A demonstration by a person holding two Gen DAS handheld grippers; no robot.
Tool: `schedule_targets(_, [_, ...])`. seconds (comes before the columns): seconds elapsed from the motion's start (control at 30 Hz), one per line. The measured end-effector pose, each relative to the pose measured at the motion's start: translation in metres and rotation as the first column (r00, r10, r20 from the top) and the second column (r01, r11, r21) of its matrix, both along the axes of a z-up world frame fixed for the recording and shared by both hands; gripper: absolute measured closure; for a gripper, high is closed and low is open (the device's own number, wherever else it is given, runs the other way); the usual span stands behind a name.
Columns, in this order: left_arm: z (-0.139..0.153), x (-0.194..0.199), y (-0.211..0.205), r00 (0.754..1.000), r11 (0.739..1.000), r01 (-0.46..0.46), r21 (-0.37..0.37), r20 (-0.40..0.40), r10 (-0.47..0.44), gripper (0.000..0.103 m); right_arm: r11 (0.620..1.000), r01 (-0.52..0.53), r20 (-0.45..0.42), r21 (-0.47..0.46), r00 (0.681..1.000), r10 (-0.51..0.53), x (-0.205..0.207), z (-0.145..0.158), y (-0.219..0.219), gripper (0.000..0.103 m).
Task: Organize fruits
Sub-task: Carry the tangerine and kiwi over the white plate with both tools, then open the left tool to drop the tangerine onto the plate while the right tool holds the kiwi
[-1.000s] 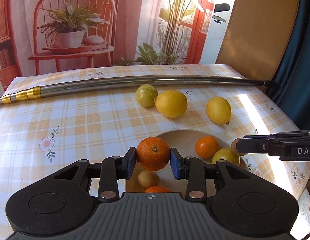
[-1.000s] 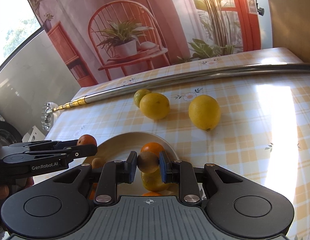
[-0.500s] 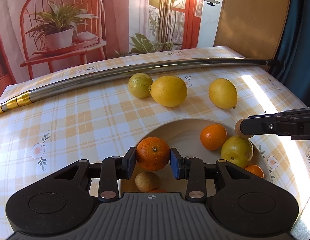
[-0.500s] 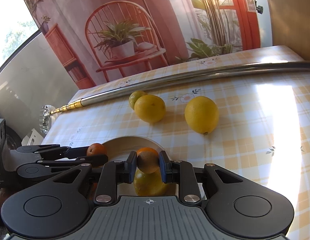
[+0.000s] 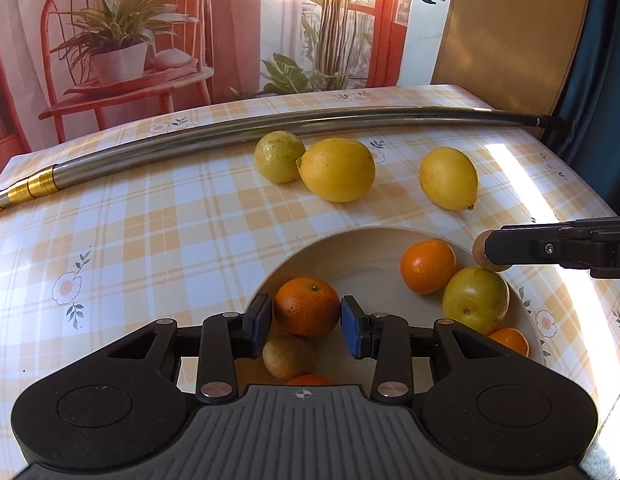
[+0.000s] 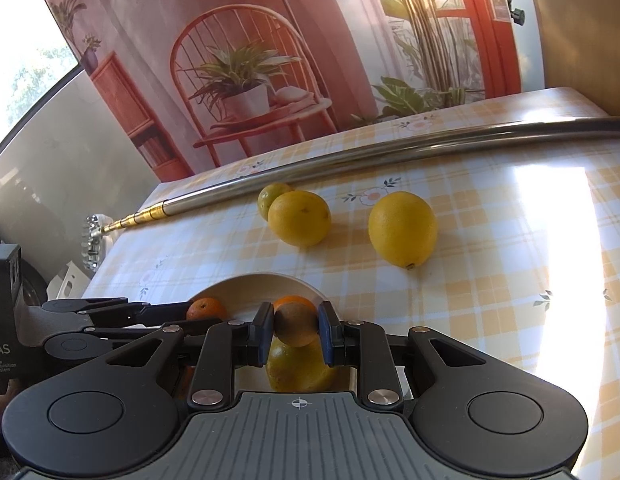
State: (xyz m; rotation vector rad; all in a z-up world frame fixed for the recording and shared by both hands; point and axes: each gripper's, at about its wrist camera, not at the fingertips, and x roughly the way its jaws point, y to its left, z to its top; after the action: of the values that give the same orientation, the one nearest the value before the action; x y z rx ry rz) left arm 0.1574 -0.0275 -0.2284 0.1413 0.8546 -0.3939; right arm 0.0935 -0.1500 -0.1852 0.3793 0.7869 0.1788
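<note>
My left gripper (image 5: pixel 307 316) is shut on a tangerine (image 5: pixel 305 300), held just above the near left part of a cream bowl (image 5: pixel 350 248). The bowl holds another tangerine (image 5: pixel 428 266), a yellow-green fruit (image 5: pixel 476 304), a small brown fruit (image 5: pixel 287 356) and more orange fruit at its near edge. My right gripper (image 6: pixel 295 326) is shut on a small brown fruit (image 6: pixel 295 324) over the bowl's right rim, directly above the yellow-green fruit (image 6: pixel 297 368). Two lemons (image 5: pixel 337 169) (image 5: pixel 449 178) and a greenish fruit (image 5: pixel 279 156) lie on the table beyond the bowl.
A long metal pole (image 5: pixel 269 132) with a gold end lies across the back of the checked tablecloth (image 5: pixel 149 220). A printed backdrop stands behind the table. The table's right edge falls away beside a dark curtain (image 5: pixel 598 80). Bright sunlight covers the right side.
Both grippers have moved forward and down over the bowl while still holding their fruit. More of the bowl's inside now shows in the left wrist view.
</note>
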Motion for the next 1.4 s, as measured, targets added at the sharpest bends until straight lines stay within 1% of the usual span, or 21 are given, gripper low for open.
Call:
schedule_targets(0.2, [0.008, -0.008, 0.001, 0.999, 1.0, -0.015, -0.013, 0.028, 0.015, 0.062, 1.0, -0.001, 0.002, -0.002, 1.0, 0.001, -0.001, 0.0, 0.0, 0.081])
schedule_targets(0.27, [0.012, -0.013, 0.004, 0.998, 0.999, -0.036, -0.027, 0.043, 0.037, 0.062, 1.0, -0.002, 0.004, -0.004, 1.0, 0.002, -0.001, 0.001, 0.0, 0.081])
schedule_targets(0.43, [0.022, -0.028, 0.023, 0.989, 0.984, -0.132, -0.122, 0.049, 0.139, 0.058, 1.0, -0.01, 0.007, -0.009, 1.0, 0.01, -0.002, 0.002, 0.002, 0.081])
schedule_targets(0.47, [0.024, -0.03, 0.026, 0.987, 0.981, -0.147, -0.127, 0.05, 0.155, 0.057, 1.0, -0.013, 0.007, -0.011, 1.0, 0.013, -0.002, 0.002, 0.003, 0.081])
schedule_targets(0.6, [0.032, -0.037, 0.031, 0.98, 0.98, -0.171, -0.107, 0.087, 0.18, 0.057, 1.0, -0.025, 0.01, -0.014, 1.0, 0.025, -0.003, 0.004, 0.007, 0.081])
schedule_targets(0.67, [0.035, -0.041, 0.032, 0.978, 0.979, -0.173, -0.11, 0.094, 0.184, 0.056, 0.999, -0.03, 0.012, -0.019, 0.999, 0.03, -0.004, 0.005, 0.01, 0.081])
schedule_targets(0.77, [0.035, -0.046, 0.033, 0.979, 0.978, -0.175, -0.115, 0.083, 0.185, 0.055, 0.999, -0.044, 0.01, -0.022, 0.999, 0.044, -0.006, 0.006, 0.014, 0.081])
schedule_targets(0.93, [0.032, -0.054, 0.038, 0.978, 0.978, -0.198, -0.07, 0.054, 0.202, 0.055, 0.997, -0.077, 0.004, -0.017, 0.997, 0.077, -0.009, 0.009, 0.022, 0.081])
schedule_targets(1.13, [0.039, -0.068, 0.045, 0.973, 0.973, -0.217, -0.082, 0.058, 0.222, 0.051, 0.992, -0.119, -0.002, -0.034, 0.993, 0.119, -0.017, 0.013, 0.033, 0.081])
schedule_targets(1.3, [0.045, -0.079, 0.042, 0.97, 0.97, -0.226, -0.085, 0.072, 0.232, 0.049, 0.991, -0.108, -0.006, -0.085, 0.994, 0.107, -0.027, 0.017, 0.035, 0.081])
schedule_targets(1.4, [0.047, -0.085, 0.043, 0.967, 0.966, -0.239, -0.097, 0.067, 0.246, 0.049, 0.987, -0.119, -0.003, -0.106, 0.993, 0.119, -0.037, 0.021, 0.036, 0.081])
